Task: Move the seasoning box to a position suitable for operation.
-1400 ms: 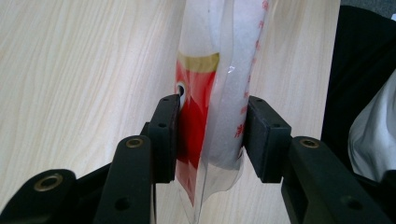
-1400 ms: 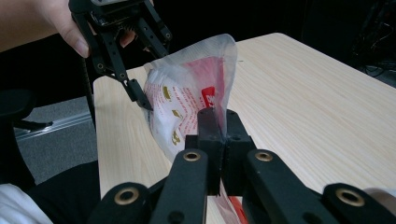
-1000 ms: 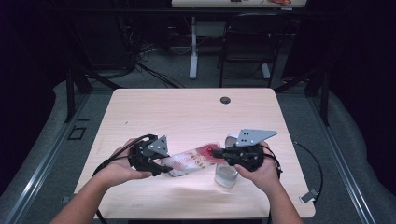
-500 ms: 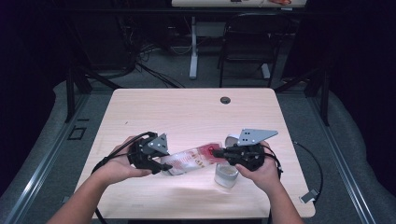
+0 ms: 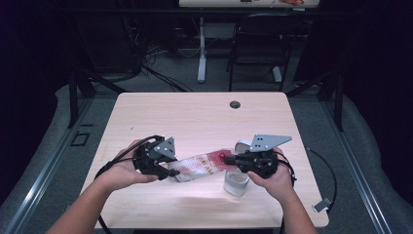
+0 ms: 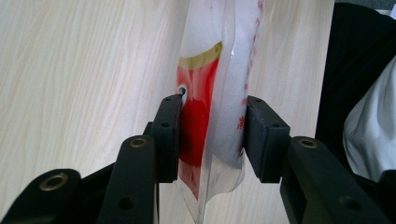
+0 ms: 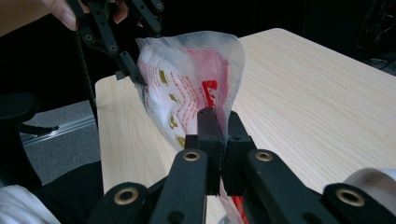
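Carefully: the soft, slippery plastic pouch (image 5: 202, 165) hangs above the desk (image 5: 195, 117). Your right gripper (image 7: 218, 119) pinches its edge with fingers tight; your left gripper (image 6: 212, 135) clamps the filled end.

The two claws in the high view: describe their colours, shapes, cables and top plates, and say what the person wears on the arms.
Both claws, left claw and right claw, are black, with flat jaws and round bolt holes. Each carries a grey three-cornered plate with small holes and trails a black cable. The forearms are bare, no sleeves.
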The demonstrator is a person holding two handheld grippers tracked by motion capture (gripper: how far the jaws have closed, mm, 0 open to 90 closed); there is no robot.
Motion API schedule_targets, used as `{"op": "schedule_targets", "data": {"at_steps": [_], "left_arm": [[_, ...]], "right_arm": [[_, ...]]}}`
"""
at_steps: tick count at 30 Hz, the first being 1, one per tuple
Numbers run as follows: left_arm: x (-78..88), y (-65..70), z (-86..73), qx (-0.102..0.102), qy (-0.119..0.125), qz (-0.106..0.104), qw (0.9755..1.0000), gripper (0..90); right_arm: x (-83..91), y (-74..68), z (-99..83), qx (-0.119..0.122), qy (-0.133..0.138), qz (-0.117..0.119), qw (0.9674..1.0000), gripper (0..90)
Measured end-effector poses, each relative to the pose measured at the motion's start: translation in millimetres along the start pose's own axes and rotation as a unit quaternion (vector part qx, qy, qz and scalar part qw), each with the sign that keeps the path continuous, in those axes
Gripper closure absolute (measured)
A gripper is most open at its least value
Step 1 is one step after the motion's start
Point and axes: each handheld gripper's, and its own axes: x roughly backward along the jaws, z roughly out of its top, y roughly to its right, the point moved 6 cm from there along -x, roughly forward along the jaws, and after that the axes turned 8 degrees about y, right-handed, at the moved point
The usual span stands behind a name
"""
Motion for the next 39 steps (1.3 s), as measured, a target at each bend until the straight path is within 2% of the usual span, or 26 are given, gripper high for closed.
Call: {"op": "schedule_targets", "data": {"at_steps": [8,26,39], "left_arm": [[2.5,-1.6,6.2,-0.003,-0.003,0.001,1.0,60.7],[7.5,-4.1,17.7,-0.01,-0.021,-0.004,0.9997,61.3],[10.8,-3.6,24.9,-0.018,-0.029,-0.003,0.9994,61.7]], "right_arm": [[2.5,3.7,-2.3,-0.012,0.006,0.002,0.9999,89.0],[6.8,7.8,-4.6,-0.018,0.006,-0.001,0.9998,88.1],[9.9,10.3,-3.2,-0.016,0.007,-0.016,0.9997,80.3]]}}
